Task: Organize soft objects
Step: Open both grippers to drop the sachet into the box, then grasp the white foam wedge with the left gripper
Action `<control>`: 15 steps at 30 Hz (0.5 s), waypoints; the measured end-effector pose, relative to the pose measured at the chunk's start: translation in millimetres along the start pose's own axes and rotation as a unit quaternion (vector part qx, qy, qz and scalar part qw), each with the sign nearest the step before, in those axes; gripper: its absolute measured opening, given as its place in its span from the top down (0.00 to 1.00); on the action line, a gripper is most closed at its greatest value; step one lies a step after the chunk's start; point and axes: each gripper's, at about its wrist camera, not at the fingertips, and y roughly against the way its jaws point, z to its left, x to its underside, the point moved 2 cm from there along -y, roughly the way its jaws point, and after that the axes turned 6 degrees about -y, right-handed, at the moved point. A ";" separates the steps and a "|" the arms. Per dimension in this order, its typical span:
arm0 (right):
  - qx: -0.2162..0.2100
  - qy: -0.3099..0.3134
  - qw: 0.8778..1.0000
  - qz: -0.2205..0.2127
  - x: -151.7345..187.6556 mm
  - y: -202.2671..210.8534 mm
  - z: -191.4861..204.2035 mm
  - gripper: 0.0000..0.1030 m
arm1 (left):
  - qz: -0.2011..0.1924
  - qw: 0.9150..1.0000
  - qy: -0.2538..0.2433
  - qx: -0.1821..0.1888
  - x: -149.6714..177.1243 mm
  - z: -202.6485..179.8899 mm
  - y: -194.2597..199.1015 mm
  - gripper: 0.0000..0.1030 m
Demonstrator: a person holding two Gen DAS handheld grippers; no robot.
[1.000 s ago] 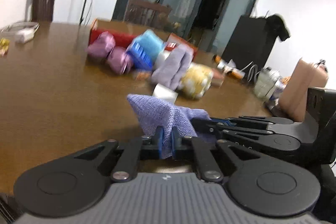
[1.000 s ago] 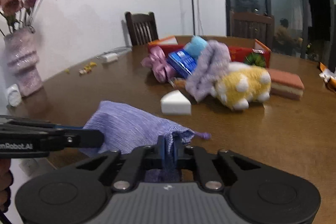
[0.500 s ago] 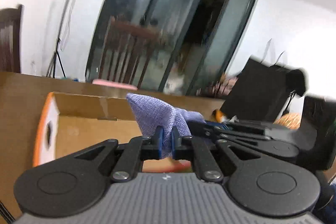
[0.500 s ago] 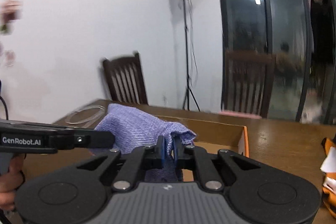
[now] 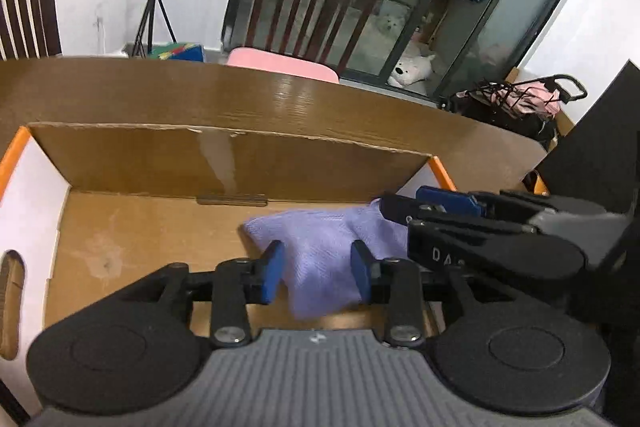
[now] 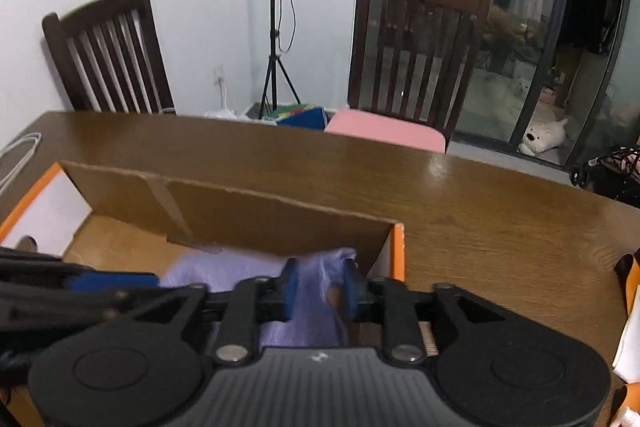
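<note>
lying in the cardboard box (image 5: 160,163), purple cloth (image 5: 320,251) between both spread tongs.

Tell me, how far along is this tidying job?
Done: the purple cloth lies inside the cardboard box. In hand: the left gripper and right gripper stand open around it, apparently just releasing. Left: nothing else shows in the box; other soft items are out of view.

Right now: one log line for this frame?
left gripper: open | right gripper: open | purple cloth: in cardboard box
</note>
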 end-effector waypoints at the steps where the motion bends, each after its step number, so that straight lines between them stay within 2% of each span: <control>1: -0.006 -0.003 1.000 -0.003 1.2 0.0 -0.2 0.70 | -0.004 1.000 -0.009 0.000 -0.1 -0.8 4.8 0.60; 5: -0.009 -0.013 1.000 -0.027 -7.2 21.7 -1.6 0.66 | -0.026 0.999 -0.024 -0.016 -4.4 -3.3 40.3 0.59; 8: -0.018 -0.017 0.998 -0.056 -14.7 65.7 -0.2 0.62 | -0.058 0.997 -0.039 -0.029 -9.3 -7.3 83.0 0.52; 10: -0.016 -0.007 0.997 -0.080 -16.9 103.3 2.1 0.50 | -0.089 0.994 -0.051 -0.034 -4.0 -11.0 123.6 0.36; 12: -0.017 0.003 0.994 -0.109 -18.2 138.8 5.2 0.40 | -0.120 0.989 -0.071 -0.041 4.5 -17.5 161.6 0.28; 15: -0.019 0.010 0.989 -0.144 -15.0 196.1 4.8 0.36 | -0.161 0.979 -0.100 -0.068 18.1 -30.1 216.0 0.19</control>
